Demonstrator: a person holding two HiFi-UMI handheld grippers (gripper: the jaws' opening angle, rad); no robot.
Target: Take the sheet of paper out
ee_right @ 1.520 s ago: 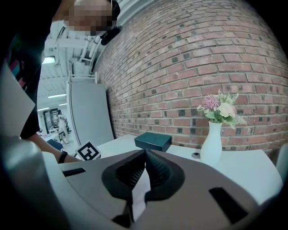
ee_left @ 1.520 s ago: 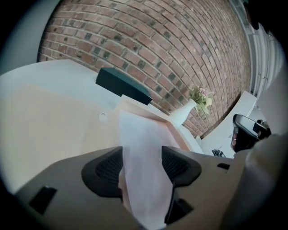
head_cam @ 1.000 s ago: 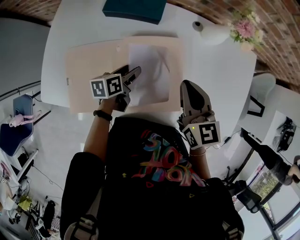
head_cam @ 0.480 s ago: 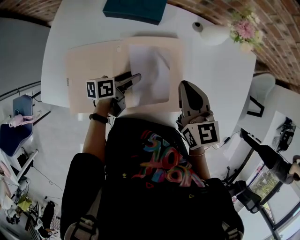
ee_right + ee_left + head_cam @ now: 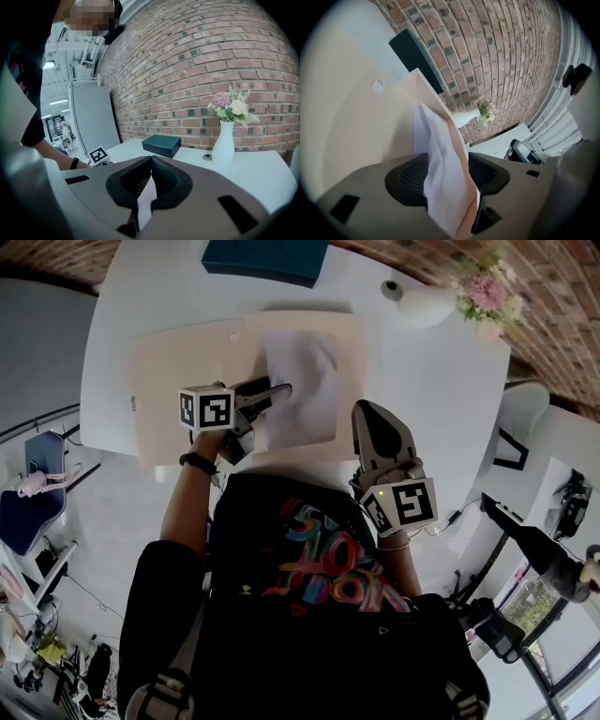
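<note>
- The left gripper (image 5: 278, 392) is reaching over the near part of an open beige folder (image 5: 187, 371), which is lying flat on the white table (image 5: 441, 399)
- Its jaws are pinching the sheet of paper (image 5: 305, 381) at its near left corner. In the left gripper view the white sheet is filling the gap and touching both pads (image 5: 405, 176), so I am judging it as gripped, not only enclosed
- A beige strip is running along the sheet's right side between the same jaws; whether this is a folder flap, I cannot tell
- The sheet is resting on the folder's right half, with the gripped corner rising off it, as is needed for drawing it out
- The right gripper (image 5: 367, 411) is hovering at the folder's near right corner, jaws together at the tips and holding nothing. Probably it is placed there for pressing the folder down while the sheet slides
- A dark teal box (image 5: 267, 257) and a white vase with flowers (image 5: 436, 304) are standing at the far side, well apart from the work
</note>
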